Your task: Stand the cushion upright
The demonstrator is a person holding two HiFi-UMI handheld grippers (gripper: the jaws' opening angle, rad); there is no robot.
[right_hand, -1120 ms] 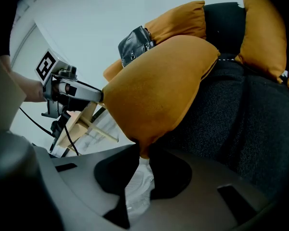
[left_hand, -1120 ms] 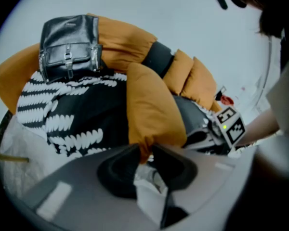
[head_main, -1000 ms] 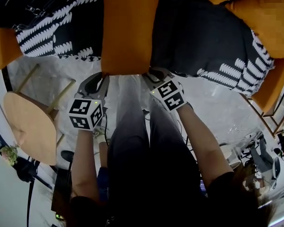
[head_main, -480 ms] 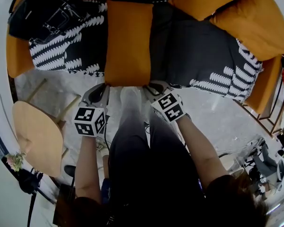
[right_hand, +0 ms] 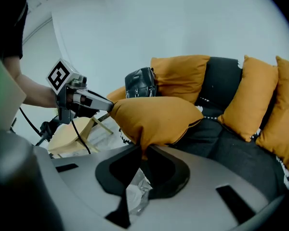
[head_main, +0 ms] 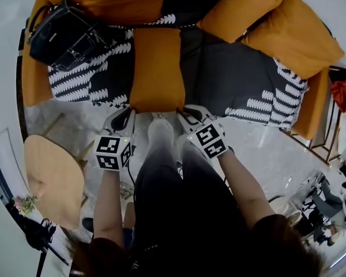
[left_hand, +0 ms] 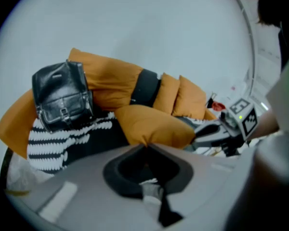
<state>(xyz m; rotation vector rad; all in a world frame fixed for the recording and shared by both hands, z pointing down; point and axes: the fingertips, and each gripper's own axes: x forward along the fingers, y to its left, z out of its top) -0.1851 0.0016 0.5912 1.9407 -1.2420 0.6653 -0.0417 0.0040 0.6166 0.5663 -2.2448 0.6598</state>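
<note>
An orange cushion (head_main: 157,68) lies lengthwise on the dark sofa seat (head_main: 230,79), its near edge lifted off the seat. My left gripper (head_main: 131,109) pinches the cushion's near left corner, and its jaws are closing on the fabric. My right gripper (head_main: 181,113) pinches the near right corner, its jaws closing on the fabric too. The left gripper view shows the cushion (left_hand: 154,124) bulging just past my left gripper (left_hand: 145,147). In the right gripper view the cushion (right_hand: 156,119) rises from my right gripper (right_hand: 143,150), with the left gripper (right_hand: 86,100) at its far corner.
A black handbag (head_main: 69,36) sits on the sofa's left side by the orange armrest. Two more orange cushions (head_main: 242,10) (head_main: 294,33) lean at the back right. A round wooden side table (head_main: 52,178) stands on the floor to my left.
Both grippers have risen with the cushion's near corners between their jaws. More of the sofa back and the handbag has come into the head view.
</note>
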